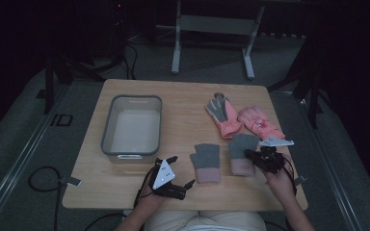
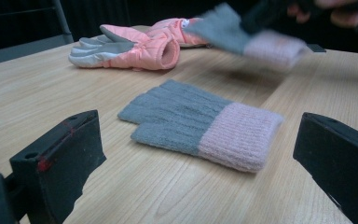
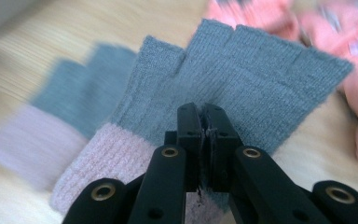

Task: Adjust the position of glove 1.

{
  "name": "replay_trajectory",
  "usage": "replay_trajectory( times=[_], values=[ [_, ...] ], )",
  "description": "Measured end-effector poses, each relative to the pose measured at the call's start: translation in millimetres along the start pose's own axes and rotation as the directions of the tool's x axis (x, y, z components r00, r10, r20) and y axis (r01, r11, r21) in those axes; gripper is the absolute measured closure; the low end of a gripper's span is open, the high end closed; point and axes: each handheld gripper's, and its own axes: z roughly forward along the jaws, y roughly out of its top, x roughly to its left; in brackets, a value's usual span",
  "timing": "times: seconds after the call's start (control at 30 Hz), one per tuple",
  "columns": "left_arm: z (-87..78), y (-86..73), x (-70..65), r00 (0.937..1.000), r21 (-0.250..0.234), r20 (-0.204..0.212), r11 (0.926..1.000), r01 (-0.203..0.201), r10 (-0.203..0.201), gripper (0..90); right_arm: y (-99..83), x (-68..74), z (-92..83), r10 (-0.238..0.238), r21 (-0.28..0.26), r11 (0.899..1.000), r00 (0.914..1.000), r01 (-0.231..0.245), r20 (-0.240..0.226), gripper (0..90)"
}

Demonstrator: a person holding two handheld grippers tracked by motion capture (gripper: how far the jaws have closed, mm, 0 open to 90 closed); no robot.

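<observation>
Grey knit glove [image 3: 242,79], soft and light, drooped from the right gripper [image 3: 204,122], clamped near its pink cuff; left gripper [image 1: 176,174] stood apart.

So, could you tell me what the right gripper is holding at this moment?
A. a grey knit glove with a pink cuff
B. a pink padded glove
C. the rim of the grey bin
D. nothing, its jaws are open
A: in the right gripper view the right gripper has its jaws shut on the fabric of the grey knit glove, and the left gripper view shows that glove lifted off the table.
</observation>
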Motion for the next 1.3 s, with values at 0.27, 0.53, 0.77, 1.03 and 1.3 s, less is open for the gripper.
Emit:
replay_trajectory(
  times=[0.27,0.53,0.77,1.03,1.3],
  values=[
    [-0.5,-0.1,-0.8,1.0000,-0.003,-0.002,1.0000,-0.008,0.008,0.9,30.1,38.0,11.0,-0.016,-0.060,0.998,0.9955,0.010,-0.093,86.4],
    [-0.7,-0.2,-1.4,0.9999,-0.004,-0.003,0.9999,-0.014,0.014,0.9,37.8,68.6,33.3,-0.064,-0.016,0.998,0.9853,0.062,-0.159,86.3],
    [-0.3,0.0,-1.0,0.9999,0.000,0.001,0.9999,-0.011,0.011,0.9,31.3,73.7,40.0,-0.034,0.018,0.999,0.9795,0.038,-0.198,86.3],
    [-0.1,0.2,-1.3,0.9999,0.004,-0.003,0.9999,-0.015,0.015,0.9,20.6,77.9,54.5,-0.009,0.065,0.998,0.9804,0.022,-0.197,86.2],
    [0.5,0.4,-1.8,0.9998,0.010,-0.005,0.9998,-0.019,0.019,0.9,13.2,76.8,72.4,-0.005,0.104,0.994,0.9843,0.024,-0.177,86.0]
  ],
)
